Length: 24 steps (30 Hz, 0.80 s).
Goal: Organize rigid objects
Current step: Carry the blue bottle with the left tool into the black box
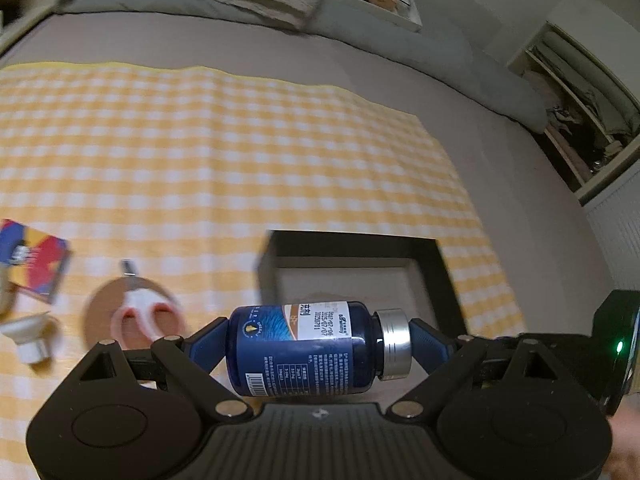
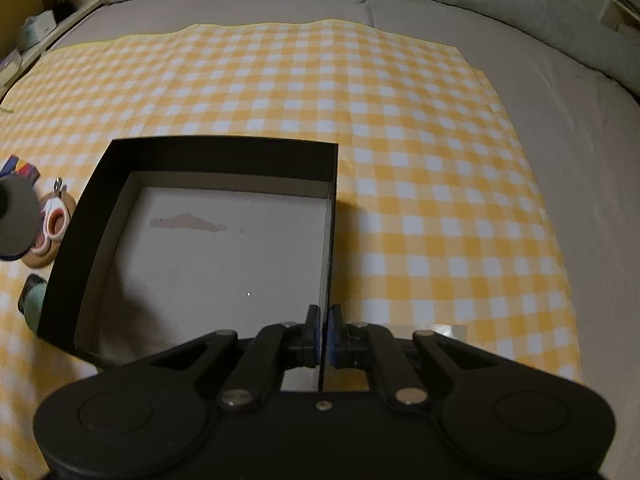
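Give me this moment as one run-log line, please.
left gripper: holds blue bottle end to end, above black box | right gripper: pinching box wall | box: empty

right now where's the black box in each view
Left wrist view: the black box sits at centre right on the checked cloth, partly hidden behind the blue bottle held end to end in the left tongs.
Right wrist view: the box fills the centre left, open and empty; the right tongs are shut on its right wall.
Shared landmark: the scissors left of the box.
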### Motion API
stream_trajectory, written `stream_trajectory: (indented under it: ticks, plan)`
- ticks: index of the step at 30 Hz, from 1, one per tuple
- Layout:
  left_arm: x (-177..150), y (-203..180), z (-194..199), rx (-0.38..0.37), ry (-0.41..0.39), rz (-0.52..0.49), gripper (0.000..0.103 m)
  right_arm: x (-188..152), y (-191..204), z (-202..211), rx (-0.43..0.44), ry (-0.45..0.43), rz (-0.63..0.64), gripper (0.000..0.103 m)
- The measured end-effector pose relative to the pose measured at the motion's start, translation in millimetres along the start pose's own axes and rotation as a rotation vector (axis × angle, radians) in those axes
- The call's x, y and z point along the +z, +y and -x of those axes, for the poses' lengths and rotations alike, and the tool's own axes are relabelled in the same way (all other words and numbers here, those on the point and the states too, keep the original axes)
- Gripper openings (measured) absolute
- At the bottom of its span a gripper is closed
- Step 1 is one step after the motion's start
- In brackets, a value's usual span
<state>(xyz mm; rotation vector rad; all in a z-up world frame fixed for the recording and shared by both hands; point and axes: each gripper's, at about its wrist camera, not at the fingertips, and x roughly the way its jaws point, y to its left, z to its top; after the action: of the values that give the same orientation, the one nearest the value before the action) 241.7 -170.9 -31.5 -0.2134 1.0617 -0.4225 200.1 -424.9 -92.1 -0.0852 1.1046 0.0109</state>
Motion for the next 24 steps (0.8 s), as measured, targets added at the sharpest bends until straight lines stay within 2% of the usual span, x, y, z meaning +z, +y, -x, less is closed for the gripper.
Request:
stream_trajectory:
  ticks: [6,12,21,24]
  plan:
    - [2,-33,-29,0.009,0.006,0.005,0.093,-3,-3,-3,0.015,0.009,0.001,0.004]
    - [5,-49,-57,0.037,0.02,-0.005,0.093,-5,-3,-4,0.023,0.001,0.007,0.005]
    - [1,-72,-101,0.018,0.076,0.017,0.093,-8,-2,-4,0.035,0.0,0.012,0.005]
    - [1,-76,-113,0.031,0.061,0.024,0.093,-8,-2,-4,0.043,0.001,0.014,0.005]
